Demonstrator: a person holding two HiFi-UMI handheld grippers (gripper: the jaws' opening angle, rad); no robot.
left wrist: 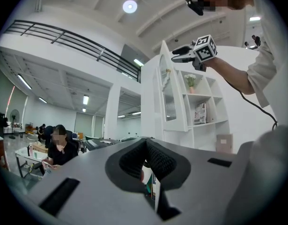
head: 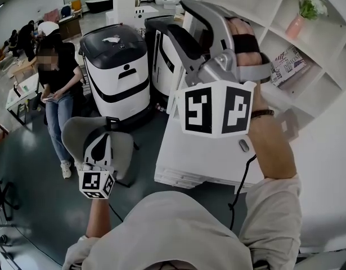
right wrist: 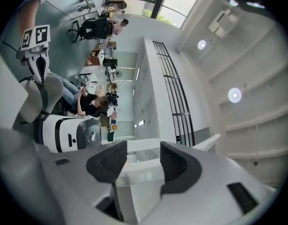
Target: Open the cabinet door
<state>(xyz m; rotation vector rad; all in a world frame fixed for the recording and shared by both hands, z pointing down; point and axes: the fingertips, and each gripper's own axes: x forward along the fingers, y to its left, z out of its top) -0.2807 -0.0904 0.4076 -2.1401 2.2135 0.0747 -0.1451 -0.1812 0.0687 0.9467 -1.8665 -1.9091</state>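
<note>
The white cabinet has open shelves, and its glass-panelled door stands swung out to the left. My right gripper is raised at the door's top edge, with its marker cube close under the head camera. In the right gripper view the right gripper is open, its dark pads well apart, and a white edge shows in the gap without either pad pressing it. My left gripper hangs lower and to the left, away from the cabinet. Seen from its own camera, the left gripper has its pads meeting, with nothing held.
Two white-and-black wheeled machines stand left of the cabinet. A person stands beyond them looking at a phone. The shelves hold a potted plant and a book. A black cable trails from my right hand.
</note>
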